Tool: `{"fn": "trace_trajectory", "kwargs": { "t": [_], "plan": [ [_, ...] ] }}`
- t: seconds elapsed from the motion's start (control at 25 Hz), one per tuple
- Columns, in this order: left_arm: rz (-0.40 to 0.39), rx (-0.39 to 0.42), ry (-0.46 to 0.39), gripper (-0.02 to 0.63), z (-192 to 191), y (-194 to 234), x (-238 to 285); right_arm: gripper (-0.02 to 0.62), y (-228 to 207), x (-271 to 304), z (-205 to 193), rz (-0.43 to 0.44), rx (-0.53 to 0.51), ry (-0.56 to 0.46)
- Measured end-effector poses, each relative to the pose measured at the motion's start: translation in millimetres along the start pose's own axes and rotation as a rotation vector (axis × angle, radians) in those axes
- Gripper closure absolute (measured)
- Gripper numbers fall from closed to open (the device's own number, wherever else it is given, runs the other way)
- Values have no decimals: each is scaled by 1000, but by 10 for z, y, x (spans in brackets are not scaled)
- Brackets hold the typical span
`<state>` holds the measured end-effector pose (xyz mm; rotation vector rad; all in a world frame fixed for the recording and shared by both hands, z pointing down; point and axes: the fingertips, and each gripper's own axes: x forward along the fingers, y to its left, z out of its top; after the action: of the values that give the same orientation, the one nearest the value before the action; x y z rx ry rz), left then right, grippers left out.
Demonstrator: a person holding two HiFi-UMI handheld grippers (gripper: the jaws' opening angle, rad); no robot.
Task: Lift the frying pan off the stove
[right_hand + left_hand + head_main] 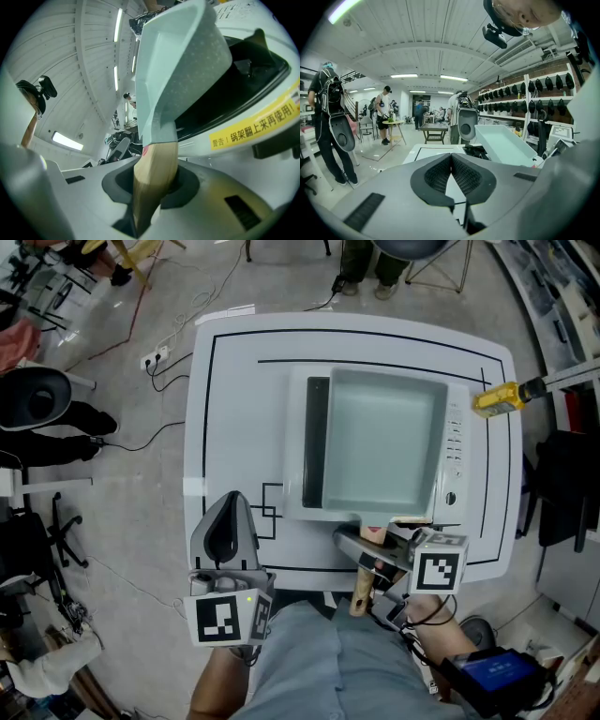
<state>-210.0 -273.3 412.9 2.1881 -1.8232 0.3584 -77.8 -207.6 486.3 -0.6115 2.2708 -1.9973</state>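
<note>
A square pale-green frying pan (384,442) sits over the white stove (459,442) on the white table (234,409). Its wooden handle (361,594) points toward me at the near edge. My right gripper (367,551) is shut on that handle; in the right gripper view the handle (152,178) fills the gap between the jaws of the right gripper (150,192), with the pan (183,61) above the stove's dark top (234,79). My left gripper (229,501) hovers over the table's near left, jaws together and empty (451,159).
A yellow-handled tool (502,397) lies at the table's right edge. A power strip (155,359) and cables lie on the floor to the left, near a grey chair (37,399). People stand in the background of the left gripper view.
</note>
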Motion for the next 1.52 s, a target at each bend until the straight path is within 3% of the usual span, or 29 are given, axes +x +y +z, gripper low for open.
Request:
{"fn": "trace_trajectory", "kwargs": {
  "t": [0.52,1.0,1.52],
  "plan": [
    [-6,4,-20,588,84,-23,-112,486,156,-18,38,24,-35,-13],
    [-33,2,-84,588,375,-181,-266,486,676,-221,153,71,-63,-50],
    [-126,-6,-167,588,711,-661,-497,486,1203,-820,113,88,-99,-127]
  ]
}}
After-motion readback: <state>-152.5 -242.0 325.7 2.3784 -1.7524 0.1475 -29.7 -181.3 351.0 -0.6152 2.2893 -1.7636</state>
